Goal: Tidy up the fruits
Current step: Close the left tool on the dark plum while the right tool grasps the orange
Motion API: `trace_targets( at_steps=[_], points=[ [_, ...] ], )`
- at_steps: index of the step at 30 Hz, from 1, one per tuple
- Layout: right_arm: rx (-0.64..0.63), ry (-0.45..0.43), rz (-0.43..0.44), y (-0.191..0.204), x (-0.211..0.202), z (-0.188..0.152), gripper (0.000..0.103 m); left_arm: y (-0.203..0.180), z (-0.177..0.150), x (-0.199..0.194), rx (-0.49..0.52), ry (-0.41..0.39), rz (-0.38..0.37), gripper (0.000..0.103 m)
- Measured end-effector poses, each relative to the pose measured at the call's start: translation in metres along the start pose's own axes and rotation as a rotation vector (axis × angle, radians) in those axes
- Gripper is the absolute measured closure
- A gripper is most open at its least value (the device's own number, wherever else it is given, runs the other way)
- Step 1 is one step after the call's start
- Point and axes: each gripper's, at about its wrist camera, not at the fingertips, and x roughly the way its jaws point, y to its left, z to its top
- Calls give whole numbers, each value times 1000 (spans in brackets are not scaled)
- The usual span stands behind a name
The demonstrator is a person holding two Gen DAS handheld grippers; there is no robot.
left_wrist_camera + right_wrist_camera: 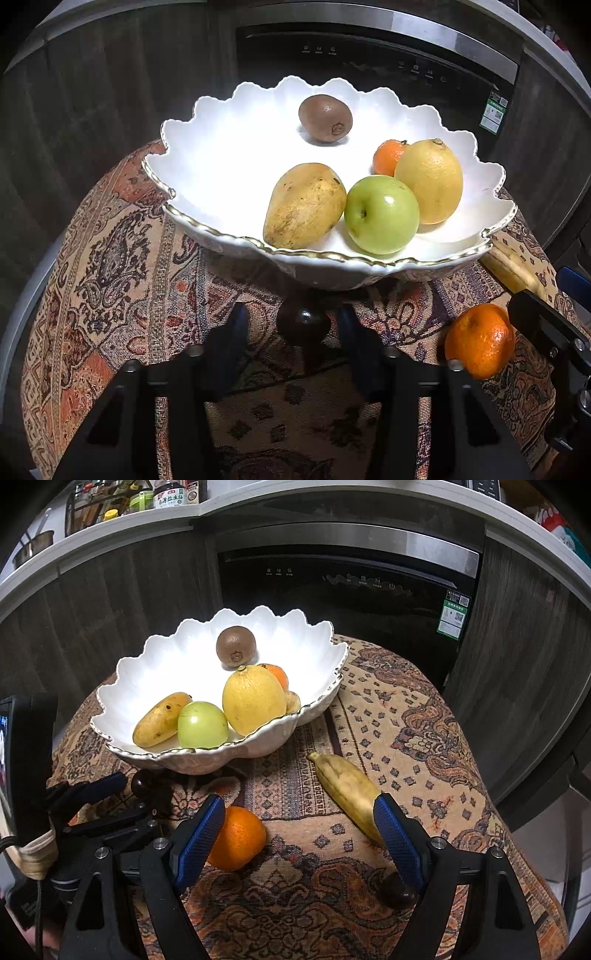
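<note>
Eyeing the banana (349, 794) by the tabletop's right edge: soft, bruises easily, so I'd pinch mid-body gently. Right tongs (301, 834) apart, left tongs (291, 332) apart, both empty.

We record a domestic kitchen. A built-in black dishwasher with a brushed steel top strip (351, 587) sits flush between dark wood-grain cabinet fronts (122, 598), its touch controls and a green energy label (453, 616) visible on the door. A pale countertop (207, 515) runs above it, carrying a wire rack of jars and sauce bottles (122, 502) and a metal pot (35, 548). In front, a scalloped white ceramic fruit bowl with gilt rim (207, 122) stands on a woven paisley-patterned cloth (110, 258), which confirms household use.
</note>
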Motion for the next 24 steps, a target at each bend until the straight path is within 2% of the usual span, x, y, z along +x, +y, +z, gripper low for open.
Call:
trace_targets(
  at_steps=[2, 3, 14, 22, 24],
  points=[
    [2, -1, 2, -1, 0, 0, 20, 0, 0, -1, 7, -2, -7, 73],
    [3, -2, 3, -1, 0, 0, 20, -1, 0, -2, 12, -1, -10, 76],
    [-33, 9, 92, 12, -1, -3, 20, 20, -10, -33, -24, -9, 43, 76],
    [-61, 74, 117, 23, 20, -11, 20, 39, -21, -47, -59, -4, 74, 76],
    [-57, 90, 122, 23, 24, -13, 22, 41, -22, -48, -63, -2, 73, 76]
  ],
)
